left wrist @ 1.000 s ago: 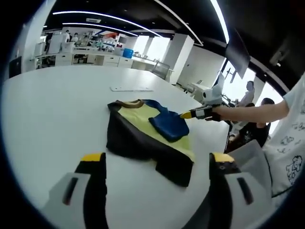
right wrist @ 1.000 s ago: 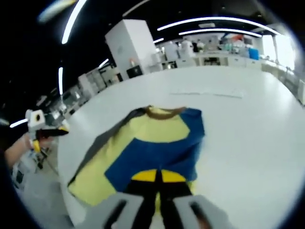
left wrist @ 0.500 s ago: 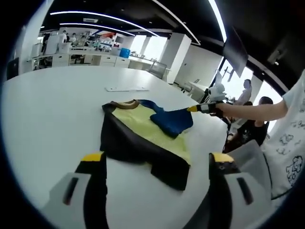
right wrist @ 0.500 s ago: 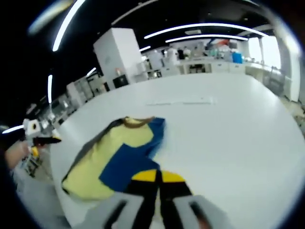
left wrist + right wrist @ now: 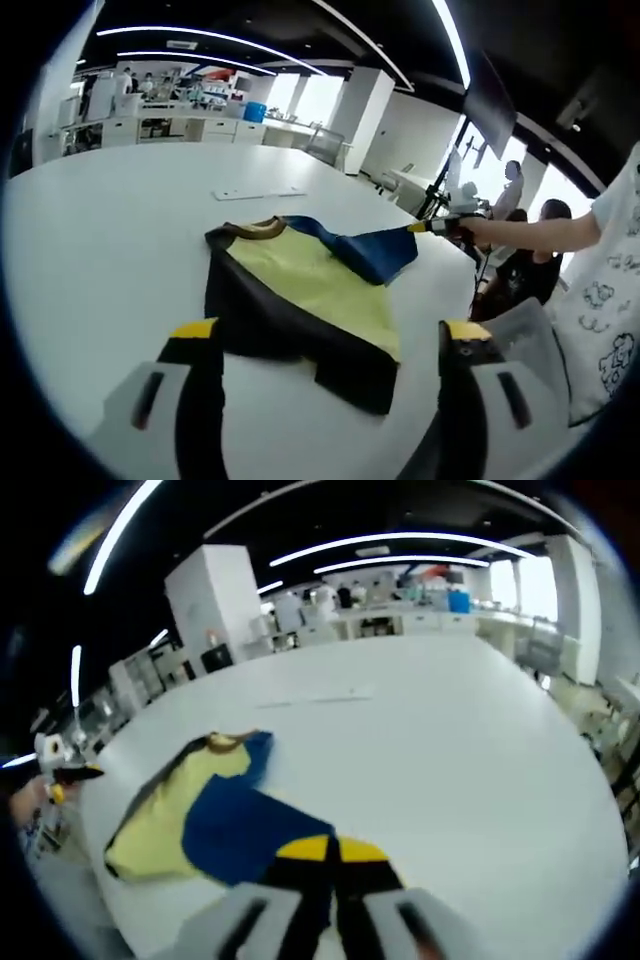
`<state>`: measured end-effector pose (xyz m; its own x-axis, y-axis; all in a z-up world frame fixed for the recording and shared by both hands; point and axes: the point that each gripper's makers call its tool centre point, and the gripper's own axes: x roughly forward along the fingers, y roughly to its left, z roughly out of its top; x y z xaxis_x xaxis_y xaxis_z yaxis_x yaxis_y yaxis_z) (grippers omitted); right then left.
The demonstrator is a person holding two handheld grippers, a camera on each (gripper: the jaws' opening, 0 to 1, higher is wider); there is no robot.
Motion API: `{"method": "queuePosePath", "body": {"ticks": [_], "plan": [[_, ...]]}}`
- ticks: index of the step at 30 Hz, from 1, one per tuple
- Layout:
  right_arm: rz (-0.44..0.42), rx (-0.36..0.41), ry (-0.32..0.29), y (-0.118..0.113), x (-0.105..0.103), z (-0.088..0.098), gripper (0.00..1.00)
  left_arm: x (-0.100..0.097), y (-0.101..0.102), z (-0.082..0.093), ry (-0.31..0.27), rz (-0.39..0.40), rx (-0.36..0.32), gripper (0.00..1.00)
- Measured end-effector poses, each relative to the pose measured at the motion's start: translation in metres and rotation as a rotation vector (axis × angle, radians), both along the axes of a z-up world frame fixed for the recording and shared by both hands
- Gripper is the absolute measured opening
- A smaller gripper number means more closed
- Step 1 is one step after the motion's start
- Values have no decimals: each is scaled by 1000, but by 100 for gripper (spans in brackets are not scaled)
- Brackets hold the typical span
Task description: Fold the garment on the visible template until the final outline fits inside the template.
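Note:
A yellow garment point(image 5: 300, 285) with black sides and a brown collar lies flat on the white table point(image 5: 100, 230). Its blue sleeve point(image 5: 370, 252) is stretched out sideways to my right gripper point(image 5: 425, 227), which a hand holds at the table's right edge. In the right gripper view that gripper point(image 5: 333, 848) is shut, with the blue sleeve point(image 5: 245, 825) running from its yellow tips back to the garment point(image 5: 160, 830). My left gripper point(image 5: 330, 335) hovers open in front of the garment's black hem, holding nothing. It shows small at the far left as the left gripper point(image 5: 70, 772).
A thin flat white strip point(image 5: 258, 192) lies on the table beyond the collar, also seen as the strip point(image 5: 310, 698). The person's sleeve and arm reach in from the right. People point(image 5: 520, 195) stand past the table's right edge. Benches and shelves line the back.
My right gripper has pulled the blue sleeve off the yellow front and outward to the side, so it is now stretched out. The left gripper has stayed open in place.

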<state>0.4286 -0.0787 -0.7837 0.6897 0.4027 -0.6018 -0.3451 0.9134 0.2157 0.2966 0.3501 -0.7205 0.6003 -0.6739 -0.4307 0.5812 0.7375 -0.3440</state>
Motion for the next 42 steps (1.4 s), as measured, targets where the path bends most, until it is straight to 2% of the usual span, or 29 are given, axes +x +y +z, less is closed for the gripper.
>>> {"method": "queuePosePath", "body": {"ticks": [6,12,16,18,23,30,32,35,42], "plan": [[-65,-43,20,-39,2,-8,0,6,-3,0,7,10,-3,86],[-122,-74,36,-64,0,-11,0,12,-1,-4,17,25,-4,85],[-186,-76,33,-87,6,-11,0,15,2,-9,31,34,-9,85],[-215,-72,35,-105,15,-11,0,14,0,-12,40,38,-8,85],[-252,-105,28,-116,22,-9,0,11,-5,-16,61,41,-2,85],[-281,-132,38,-140,46,-11,0,11,-9,-21,85,49,4,85],[-288,-137,39,-139,48,-11,0,11,-12,-22,92,51,3,85],[-287,-170,64,-146,52,-18,0,11,-14,-23,103,52,6,85],[-313,-197,125,-153,40,-34,0,13,-9,-31,124,58,3,85]]}}
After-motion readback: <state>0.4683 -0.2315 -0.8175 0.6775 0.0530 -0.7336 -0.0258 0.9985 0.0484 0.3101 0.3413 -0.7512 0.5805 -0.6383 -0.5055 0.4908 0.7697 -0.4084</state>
